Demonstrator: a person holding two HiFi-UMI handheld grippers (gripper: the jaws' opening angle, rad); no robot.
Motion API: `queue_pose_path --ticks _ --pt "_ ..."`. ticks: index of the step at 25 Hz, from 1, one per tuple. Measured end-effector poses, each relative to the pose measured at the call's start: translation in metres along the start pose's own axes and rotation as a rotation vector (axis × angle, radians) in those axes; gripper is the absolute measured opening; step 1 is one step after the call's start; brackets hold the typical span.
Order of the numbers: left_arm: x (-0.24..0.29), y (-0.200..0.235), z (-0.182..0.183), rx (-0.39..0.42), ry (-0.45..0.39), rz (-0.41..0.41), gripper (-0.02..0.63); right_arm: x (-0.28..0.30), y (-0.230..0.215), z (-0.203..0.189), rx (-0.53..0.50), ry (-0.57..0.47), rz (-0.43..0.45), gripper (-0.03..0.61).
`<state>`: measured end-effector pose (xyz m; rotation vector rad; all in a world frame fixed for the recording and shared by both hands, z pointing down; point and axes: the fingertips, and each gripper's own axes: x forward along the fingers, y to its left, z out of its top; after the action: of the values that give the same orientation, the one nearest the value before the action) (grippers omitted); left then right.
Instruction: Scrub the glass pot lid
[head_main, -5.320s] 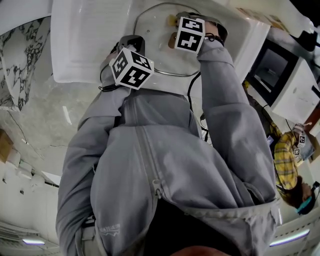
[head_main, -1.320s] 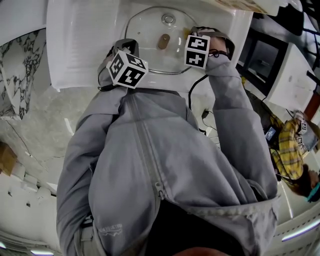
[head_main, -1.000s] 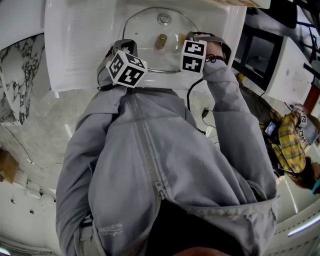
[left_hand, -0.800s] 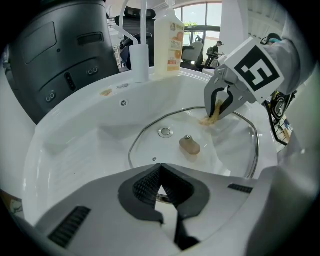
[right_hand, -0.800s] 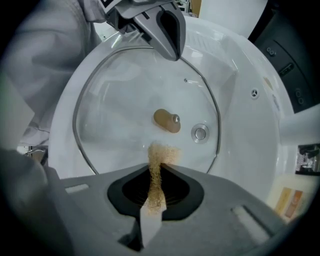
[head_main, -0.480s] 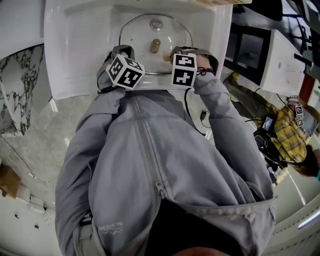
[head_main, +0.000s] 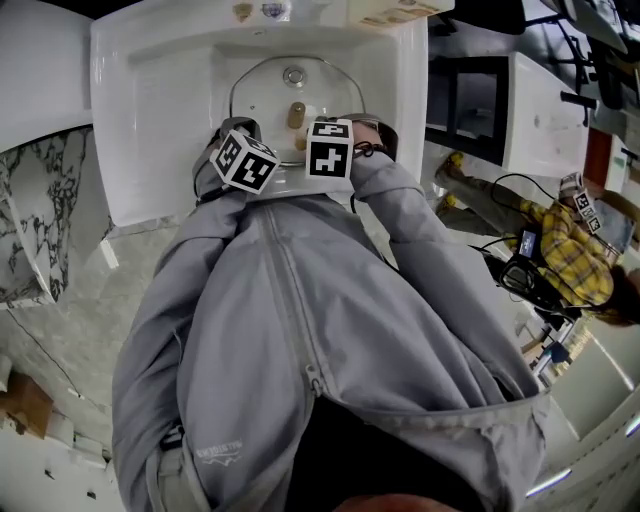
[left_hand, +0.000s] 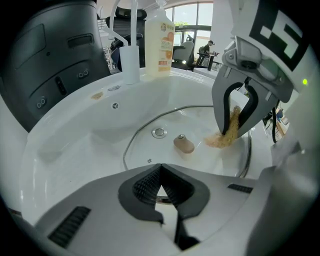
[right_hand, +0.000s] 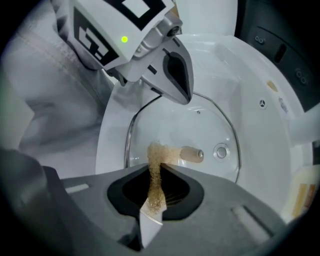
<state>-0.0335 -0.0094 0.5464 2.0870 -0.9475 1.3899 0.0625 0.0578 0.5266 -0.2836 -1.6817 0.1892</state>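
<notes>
The glass pot lid (head_main: 268, 82) lies flat in the white sink (head_main: 160, 120), its brown knob (head_main: 296, 114) pointing up. My left gripper (left_hand: 161, 192) is shut on the lid's near rim; in the head view it (head_main: 240, 138) sits at the lid's near left edge. A tan scrub pad (right_hand: 156, 160) is clamped in my shut right gripper (right_hand: 155, 192). The pad (left_hand: 222, 140) presses on the glass just beside the knob (left_hand: 184, 145). The lid's steam vent (right_hand: 220, 151) lies beyond the knob (right_hand: 192, 155). My sleeves hide both sets of fingertips in the head view.
A soap bottle (left_hand: 159, 37) and a white tap (left_hand: 131, 50) stand on the sink's far ledge. A dark appliance (left_hand: 50, 55) looms at the left. A person in a yellow plaid shirt (head_main: 575, 250) sits off to the right of the sink.
My right gripper has slid the scrub pad left across the glass, closer to the knob and the left gripper. The left gripper has kept its hold on the rim.
</notes>
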Motion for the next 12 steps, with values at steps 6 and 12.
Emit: queue_pose_path --ticks 6,12 --pt "-0.001 -0.005 0.001 0.021 0.007 -0.046 0.006 -0.011 0.004 0.028 0.141 -0.168 0.033 0.035" --pt "-0.009 -0.014 0.005 0.027 -0.025 -0.108 0.006 -0.024 0.002 0.052 0.281 -0.368 -0.031 0.035"
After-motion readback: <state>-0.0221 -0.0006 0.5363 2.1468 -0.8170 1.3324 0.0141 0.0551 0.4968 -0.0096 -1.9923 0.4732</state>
